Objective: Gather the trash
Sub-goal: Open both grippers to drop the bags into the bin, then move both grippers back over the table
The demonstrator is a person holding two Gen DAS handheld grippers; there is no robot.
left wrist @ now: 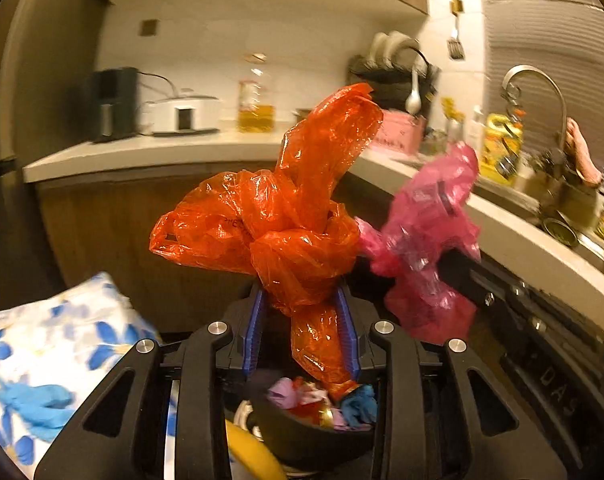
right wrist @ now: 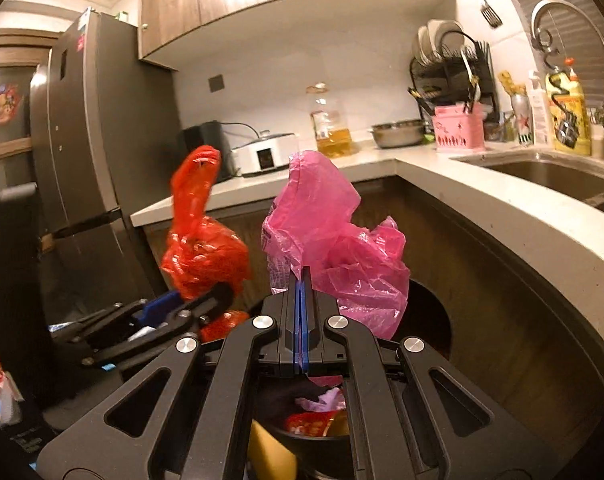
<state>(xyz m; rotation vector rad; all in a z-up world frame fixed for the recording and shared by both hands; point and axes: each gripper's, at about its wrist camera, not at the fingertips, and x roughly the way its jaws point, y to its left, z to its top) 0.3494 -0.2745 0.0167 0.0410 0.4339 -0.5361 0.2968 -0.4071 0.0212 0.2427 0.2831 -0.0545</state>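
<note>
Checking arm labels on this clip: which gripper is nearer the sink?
Right. The right gripper, shut on the pink bag, sits on the side of the sink. The left gripper, holding the orange bag, is beyond it, toward the fridge.

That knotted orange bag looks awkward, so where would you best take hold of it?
At the twisted neck just under the knot, coming from below with a finger on either side. There the orange bag bunches into a narrow rope, while above it flares into loose, slippery lobes. The left gripper pinches it there now.
</note>
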